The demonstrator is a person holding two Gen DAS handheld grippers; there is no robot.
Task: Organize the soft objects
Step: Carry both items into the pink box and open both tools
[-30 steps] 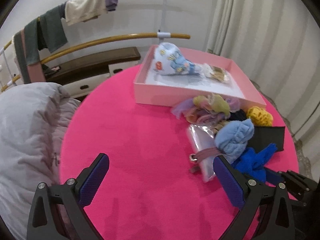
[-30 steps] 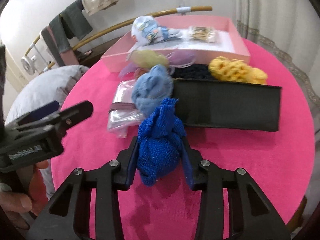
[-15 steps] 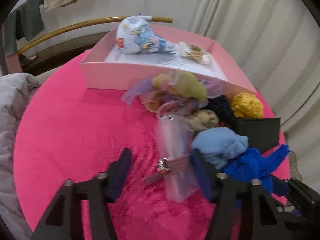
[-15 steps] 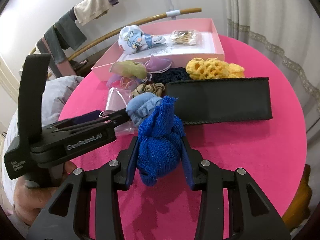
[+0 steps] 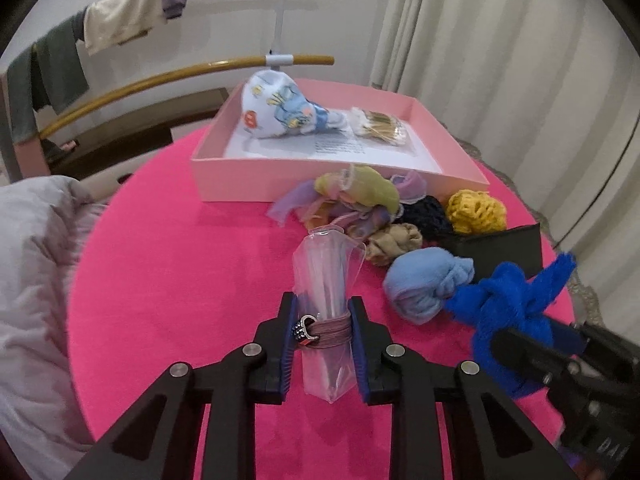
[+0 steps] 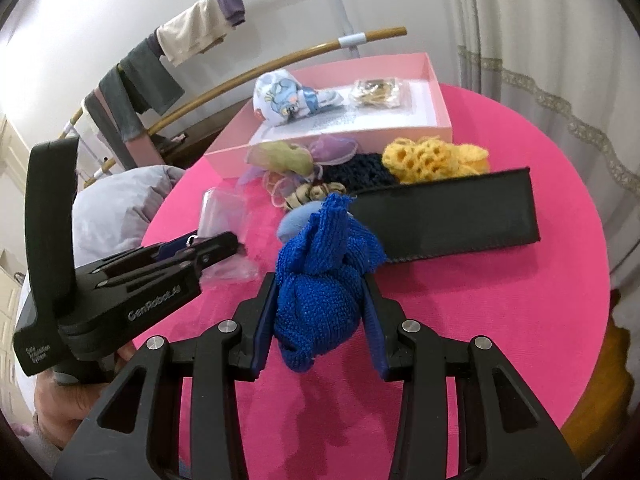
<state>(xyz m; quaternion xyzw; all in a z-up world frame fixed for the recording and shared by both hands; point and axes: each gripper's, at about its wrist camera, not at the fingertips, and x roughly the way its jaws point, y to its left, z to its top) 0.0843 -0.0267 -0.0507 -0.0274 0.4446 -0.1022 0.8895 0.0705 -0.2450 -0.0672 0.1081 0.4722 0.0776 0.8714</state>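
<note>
Left wrist view, L to R: grey bedding [image 5: 36, 280] off the table edge, then pink table [image 5: 180, 264], then the left gripper [image 5: 323, 344], jaws pinched narrow on a clear plastic pouch [image 5: 326, 276] w/ a mauve band and small metal buckle [image 5: 306, 330] around it. Pads press both sides at the band; pouch lies on the table, pointing toward the pink box [image 5: 280, 184]. Box already holds a printed cloth bundle [image 5: 276, 108] and a small packet [image 5: 378, 126]. Further R: loose pile of pastel scrunchies [image 5: 356, 196], light blue bundle [image 5: 424, 284], yellow knit [image 5: 474, 210], black case [image 5: 504, 252].

Right wrist view: right gripper [image 6: 318, 320] clamps a blue knit cloth [image 6: 324, 280], held clear of the table, approx halfway wide.

Step in hand, imo: both claws loaded, pick done, carry to box not yet begun. Next move prob calls for lifting the pouch w/o it sliding out (slick plastic, grip is on the band), then clearing the scrunchie pile and the box's near wall before release. Blue cloth follows or goes alongside; keep the two grippers from crossing.
</note>
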